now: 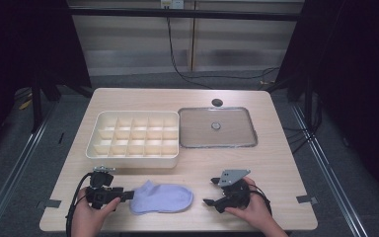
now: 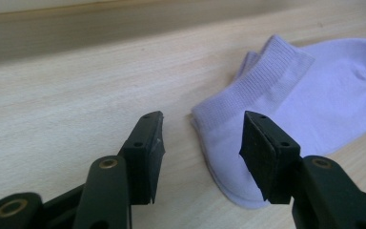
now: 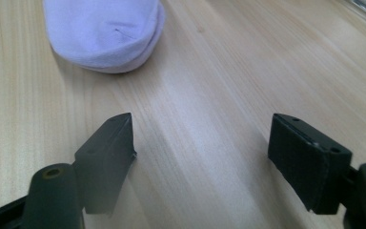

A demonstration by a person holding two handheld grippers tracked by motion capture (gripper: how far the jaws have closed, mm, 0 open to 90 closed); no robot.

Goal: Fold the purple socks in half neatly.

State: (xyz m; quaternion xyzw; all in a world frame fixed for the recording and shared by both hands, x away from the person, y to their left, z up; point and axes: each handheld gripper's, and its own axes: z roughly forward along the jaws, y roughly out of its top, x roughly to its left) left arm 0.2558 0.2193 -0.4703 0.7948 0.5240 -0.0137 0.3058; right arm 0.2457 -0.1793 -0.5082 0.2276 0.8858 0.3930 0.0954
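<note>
One sock [image 1: 162, 198] lies flat on the tabletop [image 1: 276, 163] between both grippers, near the front edge. Left gripper [image 2: 202, 138] stands open at the cuff; right gripper [image 3: 202, 143] is open, short of the toe. Risk (judged): a shallow bite could pinch one layer only, letting the sock slip free.

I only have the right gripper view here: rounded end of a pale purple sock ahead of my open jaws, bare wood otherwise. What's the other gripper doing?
Observer: The left gripper is at the opposite, cuff end of the sock, jaws open, with the sock's edge lying between them in its own view.
Operator: Anything else on the table?
Observer: Yes, a cream divided organizer box stands beyond the sock; every compartment looks empty.
Operator: Is there a lid for it?
Observer: A clear flat lid with a small centre knob lies to the box's right, touching or almost touching it.
</note>
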